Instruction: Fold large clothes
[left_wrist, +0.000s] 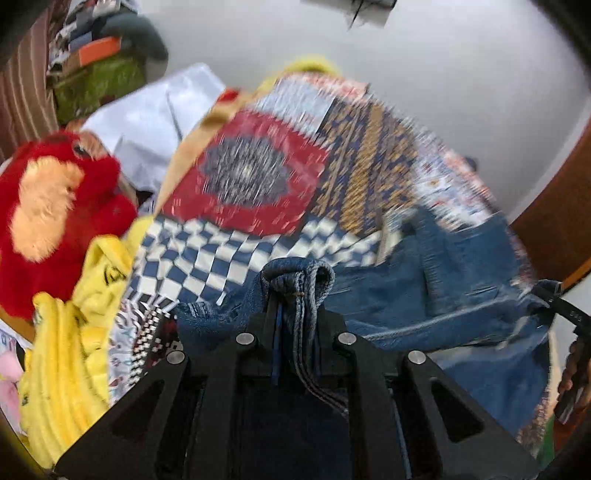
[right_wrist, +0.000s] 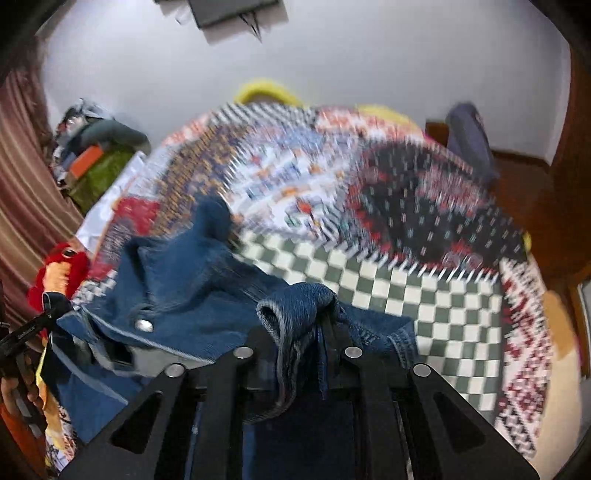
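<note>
— Jeans (left_wrist: 461, 295), where? Which way?
— Over the patchwork quilt (left_wrist: 258, 177), stretched sideways between both grippers.
— Grips?
— Left gripper (left_wrist: 295, 291) clenched on denim hem; right gripper (right_wrist: 321, 314) likewise.

Left wrist view: close behind own fingers, angled steeply down at patchwork quilt (left_wrist: 258, 177), red plush toy (left_wrist: 55, 206) left of quilt.
Right wrist view: same steep down-tilt, close over quilt (right_wrist: 369, 273), plush (right_wrist: 62, 269) at far left.
Shared: quilt, denim garment (left_wrist: 461, 295) (right_wrist: 177, 280), plush, white wall behind quilt.
</note>
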